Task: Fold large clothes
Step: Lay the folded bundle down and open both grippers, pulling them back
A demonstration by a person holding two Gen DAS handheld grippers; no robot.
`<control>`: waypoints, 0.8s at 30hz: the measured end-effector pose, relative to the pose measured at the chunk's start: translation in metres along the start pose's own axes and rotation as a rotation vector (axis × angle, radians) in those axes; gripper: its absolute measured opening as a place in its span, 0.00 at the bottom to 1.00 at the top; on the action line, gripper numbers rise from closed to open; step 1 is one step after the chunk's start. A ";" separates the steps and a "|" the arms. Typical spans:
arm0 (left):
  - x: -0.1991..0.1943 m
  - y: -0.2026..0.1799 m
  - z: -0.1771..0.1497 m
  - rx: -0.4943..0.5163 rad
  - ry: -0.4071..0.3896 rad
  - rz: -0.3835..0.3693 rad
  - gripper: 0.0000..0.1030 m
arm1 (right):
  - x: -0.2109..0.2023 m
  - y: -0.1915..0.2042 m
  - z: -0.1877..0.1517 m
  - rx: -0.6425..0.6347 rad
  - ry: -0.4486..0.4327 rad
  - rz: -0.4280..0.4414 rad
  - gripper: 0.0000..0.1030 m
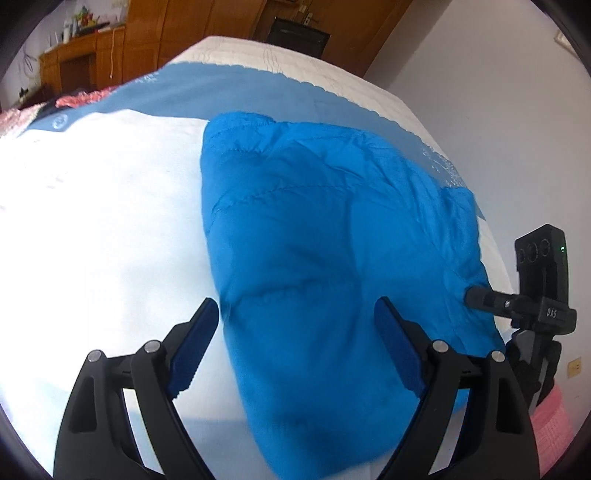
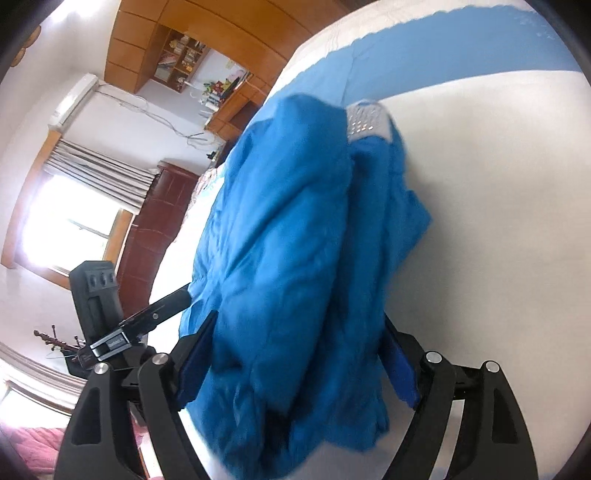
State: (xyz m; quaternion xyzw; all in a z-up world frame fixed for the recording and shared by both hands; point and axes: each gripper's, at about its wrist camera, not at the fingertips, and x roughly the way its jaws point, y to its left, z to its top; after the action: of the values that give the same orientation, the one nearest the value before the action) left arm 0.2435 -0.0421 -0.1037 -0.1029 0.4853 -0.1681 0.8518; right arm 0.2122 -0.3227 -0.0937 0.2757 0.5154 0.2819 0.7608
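A bright blue padded jacket (image 1: 332,240) lies folded into a thick bundle on the bed. In the left wrist view my left gripper (image 1: 299,325) hovers over its near end, jaws wide. The left pad (image 1: 199,339) stands just off the jacket's edge and the right pad (image 1: 399,350) is over the fabric. My right gripper (image 1: 476,295) reaches in from the right at the jacket's edge. In the right wrist view the jacket (image 2: 288,240) bulges up between the wide jaws of my right gripper (image 2: 299,358). The fabric rests on the bed, not pinched. A grey sparkly patch (image 2: 365,122) shows at its far end.
The bed (image 1: 92,221) has a white cover with a blue band (image 1: 221,88) across the far side. Wooden wardrobes (image 1: 207,26) and a white wall (image 1: 480,74) stand beyond it. A bright window (image 2: 62,221) and a dark wooden headboard (image 2: 155,221) are at the left. Pink fabric (image 1: 554,417) lies at the right edge.
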 end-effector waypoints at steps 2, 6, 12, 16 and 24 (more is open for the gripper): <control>-0.008 -0.003 -0.006 -0.004 -0.009 -0.001 0.83 | -0.012 0.003 -0.011 -0.017 -0.015 -0.019 0.80; -0.027 -0.012 -0.033 0.024 -0.040 0.037 0.84 | -0.030 0.012 -0.038 -0.049 -0.040 -0.040 0.80; -0.006 -0.005 -0.050 0.031 0.002 0.064 0.86 | -0.025 -0.003 -0.062 -0.014 -0.016 -0.155 0.79; 0.000 0.002 -0.049 0.015 0.012 0.071 0.87 | -0.014 -0.003 -0.060 0.017 -0.008 -0.180 0.79; -0.039 -0.015 -0.046 0.026 0.016 0.172 0.88 | -0.044 0.062 -0.072 -0.066 -0.040 -0.388 0.96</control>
State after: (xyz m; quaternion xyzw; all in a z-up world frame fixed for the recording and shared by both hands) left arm 0.1826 -0.0414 -0.0913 -0.0486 0.4971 -0.1015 0.8604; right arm 0.1216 -0.3018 -0.0448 0.1516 0.5342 0.1415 0.8196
